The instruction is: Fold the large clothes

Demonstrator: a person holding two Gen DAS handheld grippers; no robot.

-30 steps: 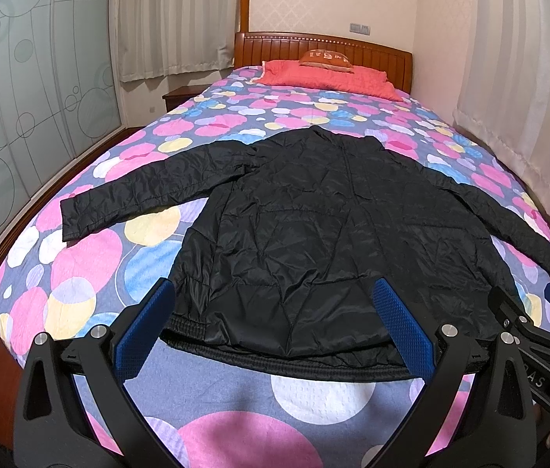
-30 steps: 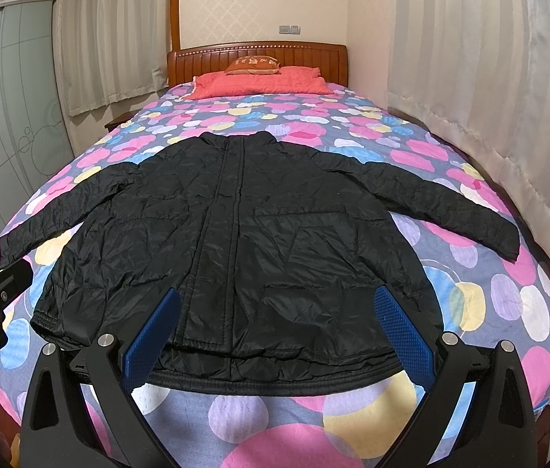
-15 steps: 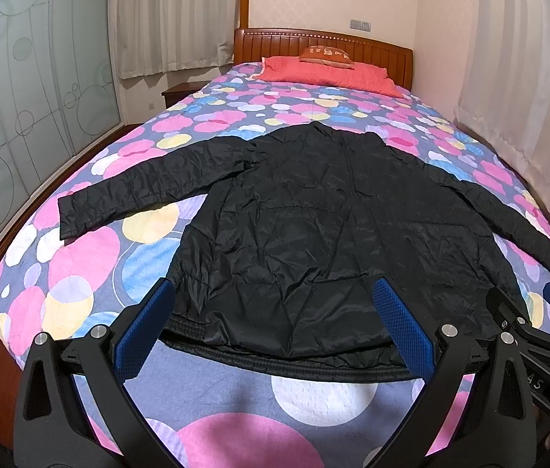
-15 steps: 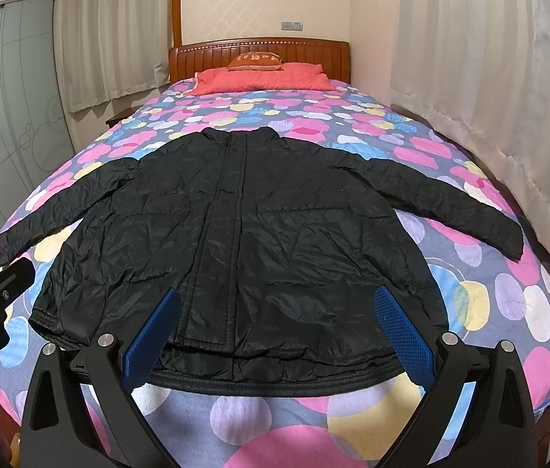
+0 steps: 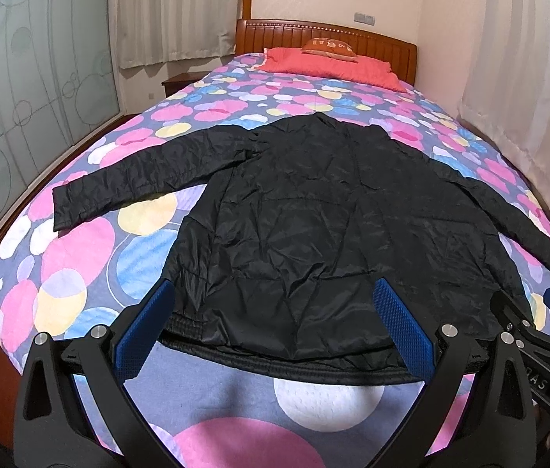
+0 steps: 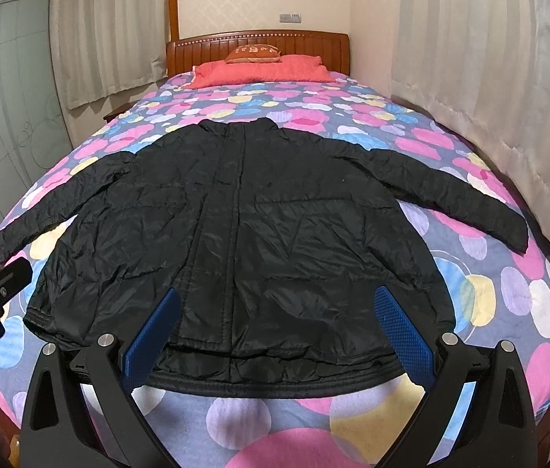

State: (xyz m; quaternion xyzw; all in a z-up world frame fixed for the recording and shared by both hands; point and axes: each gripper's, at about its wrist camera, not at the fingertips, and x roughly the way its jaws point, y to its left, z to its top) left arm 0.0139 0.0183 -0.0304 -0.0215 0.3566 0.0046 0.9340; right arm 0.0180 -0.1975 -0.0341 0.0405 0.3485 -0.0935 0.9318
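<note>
Little has moved since the earlier frames: both views sit slightly further back/tilted, headboard a bit lower in frame, jacket unchanged on the bed. Black jacket (image 5: 313, 234) (image 6: 243, 241) lies flat, front up, spread across the near half of the bed, collar toward the headboard (image 6: 257, 45), hem toward the cameras. Both sleeves out to the sides; left sleeve (image 5: 138, 183) angled over the pink and yellow circles, right sleeve (image 6: 450, 199) reaching toward the curtain side. Front placket (image 6: 232, 234) runs down the middle, fabric wrinkled. Bedspread (image 5: 80, 257) (image 6: 508, 304) is grey-purple with pink, blue, yellow circles. Red pillow (image 6: 263, 70) with a small orange cushion (image 6: 253, 54) on it at the head end.

Left gripper (image 5: 275, 331) is wide open, blue pads spread, holding nothing, hovering just above the hem near the jacket's left side. Right gripper (image 6: 275, 335) is likewise wide open and empty, over the hem right of the placket. Each gripper shows at the edge of the other's view. Whether either touches the cloth is unclear. Curtains (image 6: 469, 58) on the right wall, frosted glass doors (image 5: 21, 97) left.
</note>
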